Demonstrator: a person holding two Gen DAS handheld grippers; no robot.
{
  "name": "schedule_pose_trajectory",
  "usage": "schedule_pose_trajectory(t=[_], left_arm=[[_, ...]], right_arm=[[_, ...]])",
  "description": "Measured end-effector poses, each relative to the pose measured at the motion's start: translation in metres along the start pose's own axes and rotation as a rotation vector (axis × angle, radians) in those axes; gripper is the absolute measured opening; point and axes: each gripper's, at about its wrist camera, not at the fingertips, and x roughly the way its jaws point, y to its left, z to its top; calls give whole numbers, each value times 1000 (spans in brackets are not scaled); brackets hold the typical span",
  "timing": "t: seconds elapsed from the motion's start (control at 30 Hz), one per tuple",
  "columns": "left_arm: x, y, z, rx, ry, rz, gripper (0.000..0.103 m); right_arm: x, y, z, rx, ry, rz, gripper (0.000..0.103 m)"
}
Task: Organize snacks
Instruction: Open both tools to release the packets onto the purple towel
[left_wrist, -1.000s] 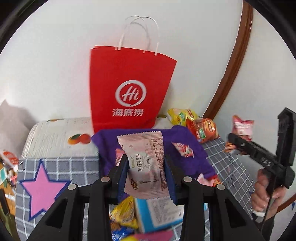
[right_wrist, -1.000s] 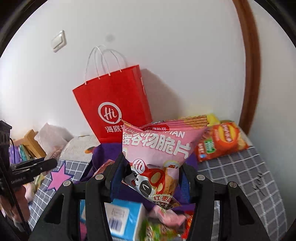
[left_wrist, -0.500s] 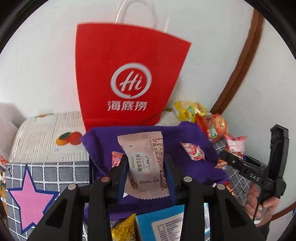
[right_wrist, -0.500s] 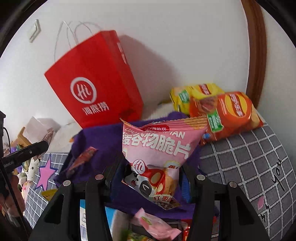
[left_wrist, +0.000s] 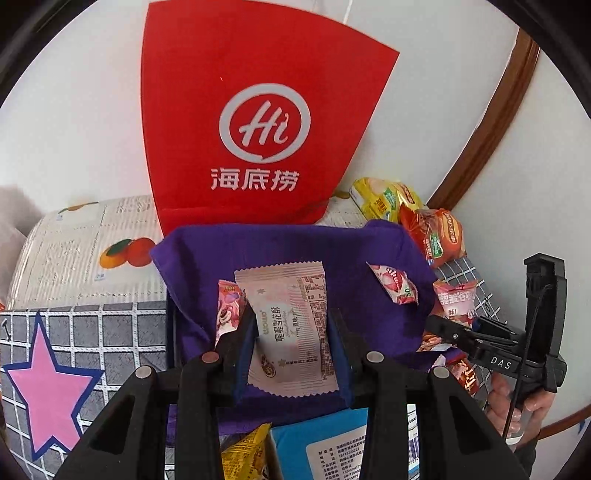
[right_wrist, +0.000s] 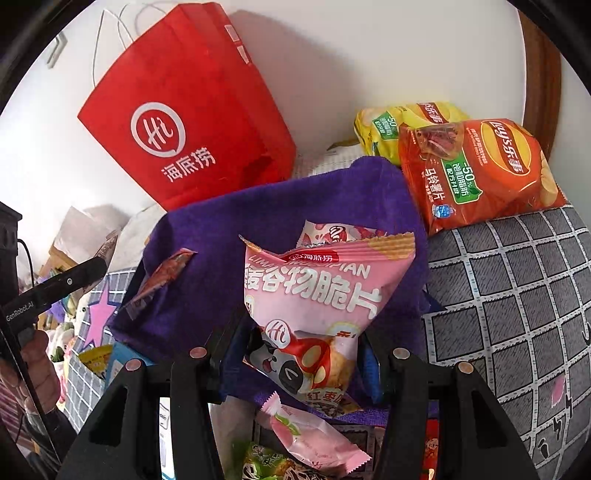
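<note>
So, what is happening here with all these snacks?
A person holds tongs in each hand. The left tongs grip a pale pink packet, and the right tongs grip a pink crisps bag. Both hang over a purple cloth with two small packets on it. A red bag stands behind.

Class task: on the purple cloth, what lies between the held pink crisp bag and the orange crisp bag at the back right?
Right wrist view: behind the pink crisp bag a small strawberry-print packet peeks out; beyond it only bare purple cloth up to the orange crisp bag.
</note>
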Motion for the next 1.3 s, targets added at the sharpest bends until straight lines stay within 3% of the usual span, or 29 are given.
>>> schedule_pose_trajectory(t=[0.47,0.8,1.0,1.3], left_arm=[[14,-6,-6,12,42,7,36],[23,-3,-8,2,61,17,36],[36,3,-10,-11,119,58,36],[54,13,-18,-65,195,26,36]], right_arm=[[20,-10,-2,18,32,-39,53],[28,-1,-6,-36,65,-52,56],[14,-7,-3,-4,-5,-41,62],[-13,-22,1,75,-125,24,66]])
